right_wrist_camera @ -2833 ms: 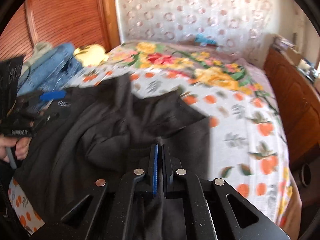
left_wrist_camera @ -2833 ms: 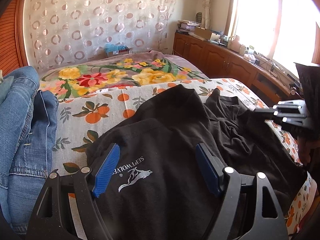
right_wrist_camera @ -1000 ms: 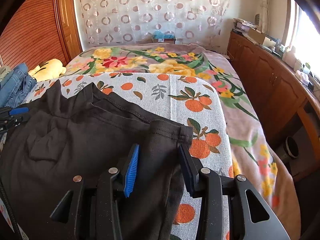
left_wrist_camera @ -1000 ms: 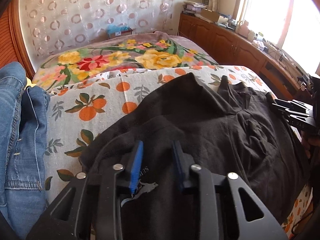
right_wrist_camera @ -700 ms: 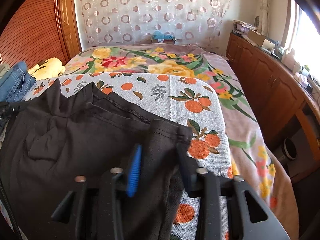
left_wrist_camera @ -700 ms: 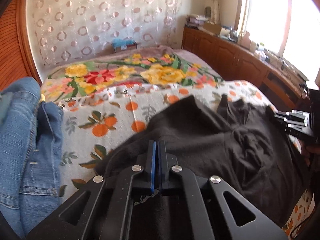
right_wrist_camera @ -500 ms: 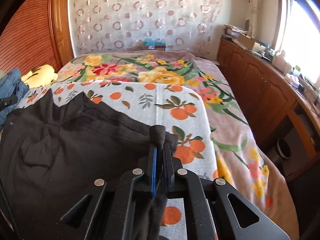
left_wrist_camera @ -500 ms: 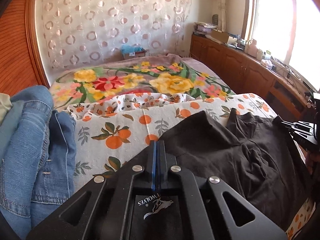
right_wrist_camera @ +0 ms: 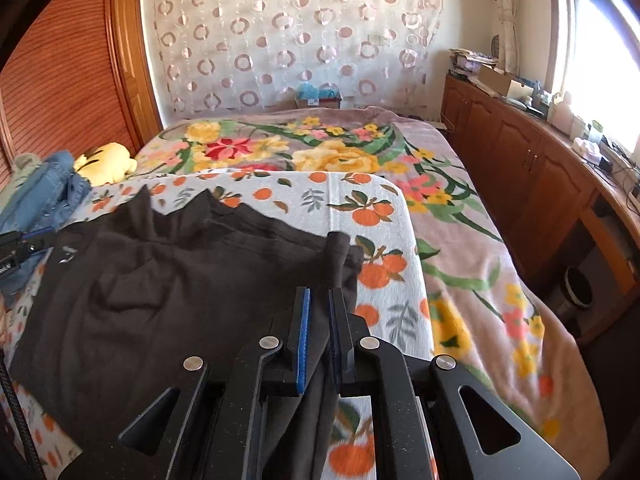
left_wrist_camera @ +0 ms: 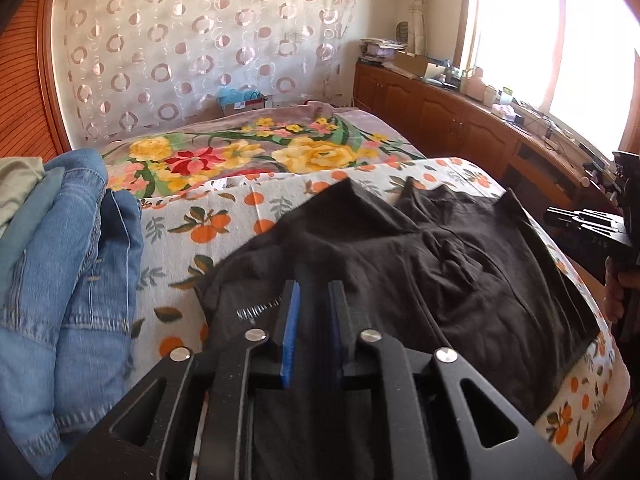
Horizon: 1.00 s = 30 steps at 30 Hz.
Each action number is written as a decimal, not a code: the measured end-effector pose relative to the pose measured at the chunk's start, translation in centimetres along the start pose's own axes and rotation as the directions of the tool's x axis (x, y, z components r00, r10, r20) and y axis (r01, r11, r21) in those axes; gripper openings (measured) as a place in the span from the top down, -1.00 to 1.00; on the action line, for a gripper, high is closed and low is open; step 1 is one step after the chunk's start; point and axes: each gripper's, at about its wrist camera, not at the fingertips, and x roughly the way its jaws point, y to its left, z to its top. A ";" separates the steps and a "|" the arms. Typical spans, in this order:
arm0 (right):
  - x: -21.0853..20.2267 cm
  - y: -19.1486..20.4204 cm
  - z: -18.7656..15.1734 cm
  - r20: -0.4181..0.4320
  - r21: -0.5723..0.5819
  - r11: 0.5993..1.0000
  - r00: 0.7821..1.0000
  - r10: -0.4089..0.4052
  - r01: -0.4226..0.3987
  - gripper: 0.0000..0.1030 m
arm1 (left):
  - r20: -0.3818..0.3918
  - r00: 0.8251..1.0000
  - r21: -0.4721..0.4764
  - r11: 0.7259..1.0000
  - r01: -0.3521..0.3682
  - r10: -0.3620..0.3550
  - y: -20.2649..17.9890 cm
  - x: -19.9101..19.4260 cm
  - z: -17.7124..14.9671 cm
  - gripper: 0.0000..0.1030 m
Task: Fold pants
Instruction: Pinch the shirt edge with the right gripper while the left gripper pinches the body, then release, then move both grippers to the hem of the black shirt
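Black pants (left_wrist_camera: 460, 288) lie spread across the orange-print sheet (left_wrist_camera: 224, 216), with a white logo near the left end. My left gripper (left_wrist_camera: 313, 288) has a bunch of that end's fabric between its blue pads. Its jaws are opening slightly, still pressing the cloth. My right gripper (right_wrist_camera: 318, 294) pinches a fold at the other end of the pants (right_wrist_camera: 160, 280), which stands up past the tips. Its jaws are also easing open a little. Each gripper shows at the edge of the other view: the right gripper (left_wrist_camera: 580, 224) and the left gripper (right_wrist_camera: 24, 240).
A pile of blue jeans (left_wrist_camera: 60, 280) lies left of the pants, with a yellow soft toy (right_wrist_camera: 106, 166) behind it. A floral blanket (right_wrist_camera: 320, 152) covers the far bed. Wooden cabinets (right_wrist_camera: 520, 168) and a bin (right_wrist_camera: 578, 286) stand to the right. A hand (left_wrist_camera: 614, 292) holds the right gripper.
Both grippers, open over the pants a second ago, closed on the fabric and drew back and up with it. Their pads now stand slightly further apart than half a second ago.
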 end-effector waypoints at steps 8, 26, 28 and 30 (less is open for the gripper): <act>-4.8 0.5 -4.6 0.021 0.021 1.000 1.000 0.009 -0.009 0.78 | 0.026 0.999 0.005 1.000 0.020 -0.020 -1.6 -3.4 -3.3 -0.32; -10.5 2.0 -11.9 0.013 0.028 0.999 1.000 0.018 -0.018 0.44 | -0.024 0.998 -0.026 0.998 -0.053 0.053 -1.8 -9.5 -12.8 -0.39; -10.8 1.9 -12.3 0.011 0.027 1.000 1.000 0.012 -0.012 0.24 | -0.035 0.998 -0.028 0.998 -0.057 0.056 -1.9 -9.7 -13.4 -0.39; -10.8 1.8 -12.6 0.007 0.030 1.000 1.000 0.006 -0.007 0.20 | -0.047 0.997 -0.019 0.998 -0.061 0.060 -2.0 -9.8 -14.0 -0.39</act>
